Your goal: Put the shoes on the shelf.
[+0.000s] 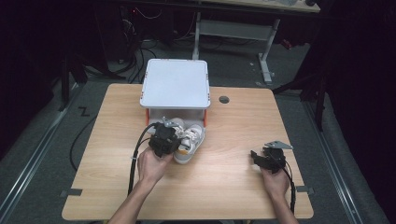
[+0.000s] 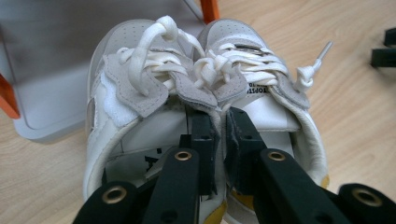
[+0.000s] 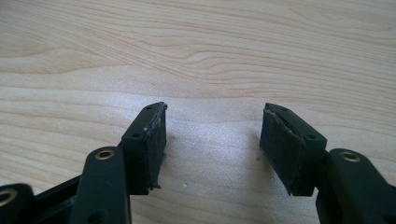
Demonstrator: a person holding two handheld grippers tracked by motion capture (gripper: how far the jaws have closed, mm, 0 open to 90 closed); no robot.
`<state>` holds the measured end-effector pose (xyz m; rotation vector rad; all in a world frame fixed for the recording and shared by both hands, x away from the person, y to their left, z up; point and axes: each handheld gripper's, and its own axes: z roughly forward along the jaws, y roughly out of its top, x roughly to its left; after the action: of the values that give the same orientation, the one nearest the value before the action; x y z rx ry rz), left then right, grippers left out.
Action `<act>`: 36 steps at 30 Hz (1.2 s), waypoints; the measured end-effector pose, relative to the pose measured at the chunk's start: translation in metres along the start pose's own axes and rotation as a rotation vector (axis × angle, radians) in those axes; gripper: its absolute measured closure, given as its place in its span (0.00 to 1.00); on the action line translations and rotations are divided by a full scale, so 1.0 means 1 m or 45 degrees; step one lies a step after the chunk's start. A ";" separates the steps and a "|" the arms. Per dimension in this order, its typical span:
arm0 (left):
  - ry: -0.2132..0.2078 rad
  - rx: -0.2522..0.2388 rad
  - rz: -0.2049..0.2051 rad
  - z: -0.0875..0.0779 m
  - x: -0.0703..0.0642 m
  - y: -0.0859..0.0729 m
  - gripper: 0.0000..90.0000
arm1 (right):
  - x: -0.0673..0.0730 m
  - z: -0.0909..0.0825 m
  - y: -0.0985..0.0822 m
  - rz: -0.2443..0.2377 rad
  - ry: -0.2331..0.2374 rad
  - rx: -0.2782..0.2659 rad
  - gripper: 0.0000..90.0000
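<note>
A pair of white sneakers [image 1: 191,140] with cream laces and yellow soles lies side by side at the front of a white rack [image 1: 175,84]. In the left gripper view one shoe [image 2: 116,107] and the other shoe [image 2: 275,112] touch along their inner collars. My left gripper [image 2: 219,119] is shut on those two collars together, one jaw inside each shoe. From above, the left gripper [image 1: 164,138] covers the heels. My right gripper [image 1: 259,157] rests low at the table's right, and its jaws stand open [image 3: 212,135] over bare wood with nothing between them.
The white rack has a flat top and orange legs [image 2: 210,9], with a grey base plate [image 2: 42,93] under it. A round cable hole [image 1: 224,99] sits right of the rack. The wooden table [image 1: 224,186] has free room in front and on both sides.
</note>
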<state>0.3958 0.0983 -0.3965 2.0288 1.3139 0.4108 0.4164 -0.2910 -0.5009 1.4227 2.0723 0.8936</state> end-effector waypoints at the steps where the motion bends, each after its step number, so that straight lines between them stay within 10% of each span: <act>1: 0.008 -0.001 -0.001 0.002 0.001 0.001 0.92 | 0.000 0.000 0.000 0.000 0.000 0.000 0.46; 19: 0.175 -0.169 -0.111 0.050 0.021 0.015 0.92 | 0.000 0.000 0.000 -0.002 -0.002 -0.001 0.46; 36: 0.212 -0.136 -0.192 0.082 0.025 0.015 0.87 | 0.000 0.000 0.000 -0.001 -0.003 0.000 0.45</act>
<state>0.4646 0.0867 -0.4478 1.8254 1.5015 0.5774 0.4163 -0.2908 -0.5010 1.4221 2.0706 0.8912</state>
